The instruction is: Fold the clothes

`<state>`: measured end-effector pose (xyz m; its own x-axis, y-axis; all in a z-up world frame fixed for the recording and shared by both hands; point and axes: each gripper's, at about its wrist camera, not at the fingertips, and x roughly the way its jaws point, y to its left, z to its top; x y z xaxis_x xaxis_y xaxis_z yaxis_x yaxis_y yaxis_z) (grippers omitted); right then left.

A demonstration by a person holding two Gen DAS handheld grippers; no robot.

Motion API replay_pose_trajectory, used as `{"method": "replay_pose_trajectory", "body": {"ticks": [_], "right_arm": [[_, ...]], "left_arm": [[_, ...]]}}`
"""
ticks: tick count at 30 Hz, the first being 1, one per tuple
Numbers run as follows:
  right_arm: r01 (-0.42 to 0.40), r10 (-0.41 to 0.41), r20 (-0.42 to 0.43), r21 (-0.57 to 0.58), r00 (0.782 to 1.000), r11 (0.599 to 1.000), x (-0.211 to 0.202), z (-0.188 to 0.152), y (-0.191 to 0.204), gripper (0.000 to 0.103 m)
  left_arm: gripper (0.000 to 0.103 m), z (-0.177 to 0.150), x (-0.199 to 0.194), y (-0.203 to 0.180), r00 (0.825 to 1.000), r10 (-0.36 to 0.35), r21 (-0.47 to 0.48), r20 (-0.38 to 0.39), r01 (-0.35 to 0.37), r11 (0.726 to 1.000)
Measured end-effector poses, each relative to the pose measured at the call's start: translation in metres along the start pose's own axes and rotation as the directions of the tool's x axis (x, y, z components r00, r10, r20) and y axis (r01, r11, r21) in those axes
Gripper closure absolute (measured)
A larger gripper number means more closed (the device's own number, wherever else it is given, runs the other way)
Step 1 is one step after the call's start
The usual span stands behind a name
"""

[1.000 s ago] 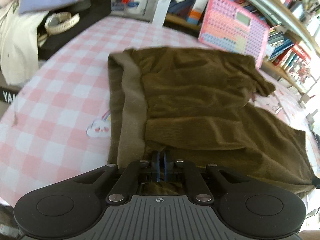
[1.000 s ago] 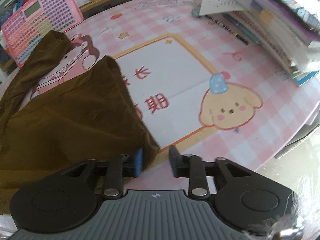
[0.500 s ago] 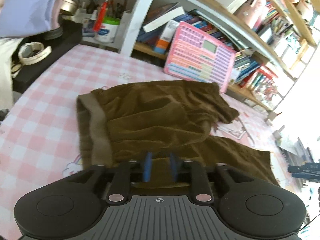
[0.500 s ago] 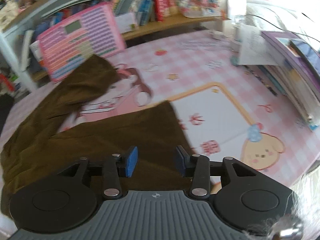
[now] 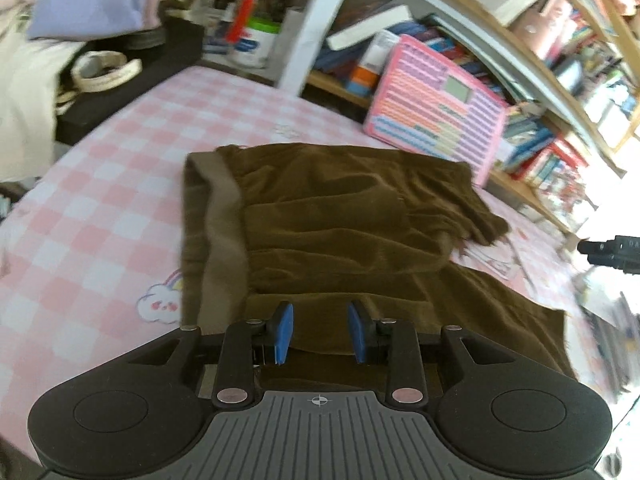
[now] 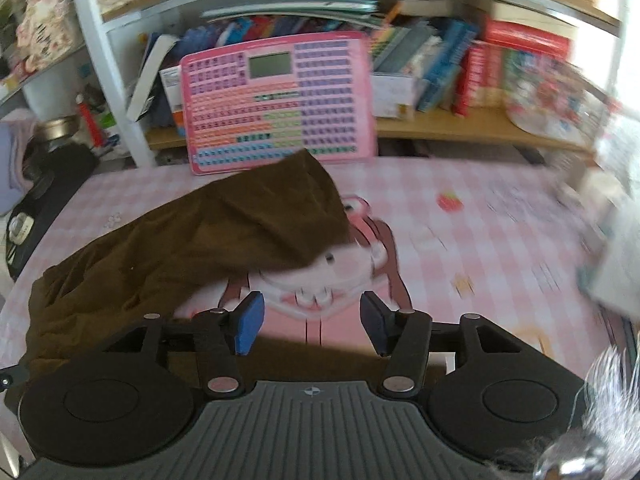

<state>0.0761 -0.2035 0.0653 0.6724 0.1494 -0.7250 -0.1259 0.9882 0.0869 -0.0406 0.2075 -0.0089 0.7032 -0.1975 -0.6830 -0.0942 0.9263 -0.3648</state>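
Note:
Brown corduroy shorts (image 5: 344,224) lie on the pink checked table cover (image 5: 120,208), the waistband (image 5: 220,232) at the left and the two legs spread to the right. My left gripper (image 5: 320,334) is open and empty above the near edge of the shorts. My right gripper (image 6: 312,326) is open and empty, above the near leg, with the far leg (image 6: 240,232) ahead to the left. The right gripper also shows at the right edge of the left wrist view (image 5: 610,254).
A pink toy keyboard (image 6: 276,100) leans against the bookshelf (image 6: 460,128) behind the table. Books and jars fill the shelves. A black stand with a headband (image 5: 108,72) and hanging clothes (image 5: 24,92) are at the far left. Papers lie at the right (image 6: 616,248).
My left gripper was shut on the shorts' near edge, then let go, opened and lifted back. My right gripper opened wider, rose and tilted up from the leg hem toward the shelf.

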Motion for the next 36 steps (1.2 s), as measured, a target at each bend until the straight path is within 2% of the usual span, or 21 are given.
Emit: {"method": "replay_pose_trajectory", "body": {"ticks": [4,5,11,14,19,22,24,25,26,27,29,30,31,32,36], "right_arm": [[-0.091,0.088,-0.038,-0.089,0.995,0.992,0.047,0.033,-0.012,0.048],[-0.117,0.113,-0.047,-0.102,0.992,0.988,0.06,0.041,-0.015,0.047],[-0.251,0.239,-0.101,-0.139,0.966,0.958,0.139,0.084,-0.026,0.045],[-0.268,0.253,-0.117,-0.137,0.96,0.954,0.177,0.101,-0.028,0.046],[-0.29,0.275,-0.124,-0.134,0.954,0.948,0.215,0.119,-0.029,0.046],[-0.313,0.294,-0.134,-0.156,0.946,0.937,0.229,0.123,-0.027,0.046],[-0.307,0.288,-0.128,-0.169,0.949,0.937,0.237,0.124,-0.025,0.054],[-0.304,0.286,-0.124,-0.171,0.95,0.937,0.24,0.125,-0.024,0.074],[-0.323,0.304,-0.131,-0.162,0.944,0.932,0.24,0.125,-0.025,0.098],[-0.392,0.375,-0.128,-0.154,0.918,0.907,0.228,0.127,-0.027,0.098],[-0.536,0.524,-0.118,-0.138,0.844,0.833,0.2,0.13,-0.031,0.099],[-0.621,0.618,-0.073,-0.124,0.783,0.774,0.175,0.134,-0.038,0.099],[-0.703,0.705,-0.02,-0.114,0.709,0.702,0.147,0.137,-0.046,0.099],[-0.775,0.782,0.033,-0.11,0.623,0.622,0.12,0.141,-0.053,0.099],[-0.808,0.815,0.261,-0.165,0.517,0.566,0.047,0.161,-0.078,0.099]], "left_arm": [[0.071,-0.006,-0.004,-0.014,0.993,0.116,-0.089,0.025,-0.114,0.99],[0.067,-0.008,-0.004,-0.019,0.99,0.139,-0.11,0.024,-0.135,0.985],[0.064,-0.025,0.006,-0.061,0.969,0.247,-0.129,-0.009,-0.246,0.961],[0.064,-0.038,0.005,-0.073,0.959,0.28,-0.142,-0.041,-0.283,0.949],[0.064,-0.051,-0.004,-0.076,0.934,0.348,-0.195,-0.074,-0.356,0.914],[0.064,-0.049,-0.001,-0.08,0.935,0.346,-0.195,-0.077,-0.355,0.914],[0.064,-0.048,0.003,-0.083,0.937,0.341,-0.19,-0.078,-0.349,0.918],[0.064,-0.047,0.004,-0.085,0.938,0.338,-0.187,-0.079,-0.346,0.919],[0.064,-0.046,0.006,-0.087,0.939,0.335,-0.185,-0.079,-0.344,0.921],[0.064,-0.045,0.008,-0.089,0.94,0.332,-0.182,-0.08,-0.341,0.922],[0.064,-0.043,0.012,-0.092,0.942,0.326,-0.177,-0.081,-0.335,0.925],[0.064,-0.042,0.014,-0.094,0.943,0.323,-0.175,-0.082,-0.332,0.927],[0.064,-0.041,0.015,-0.096,0.944,0.32,-0.172,-0.083,-0.329,0.928],[0.064,-0.04,0.017,-0.098,0.945,0.317,-0.17,-0.083,-0.327,0.93],[0.064,-0.036,0.025,-0.105,0.951,0.298,-0.161,-0.085,-0.308,0.937]]}}
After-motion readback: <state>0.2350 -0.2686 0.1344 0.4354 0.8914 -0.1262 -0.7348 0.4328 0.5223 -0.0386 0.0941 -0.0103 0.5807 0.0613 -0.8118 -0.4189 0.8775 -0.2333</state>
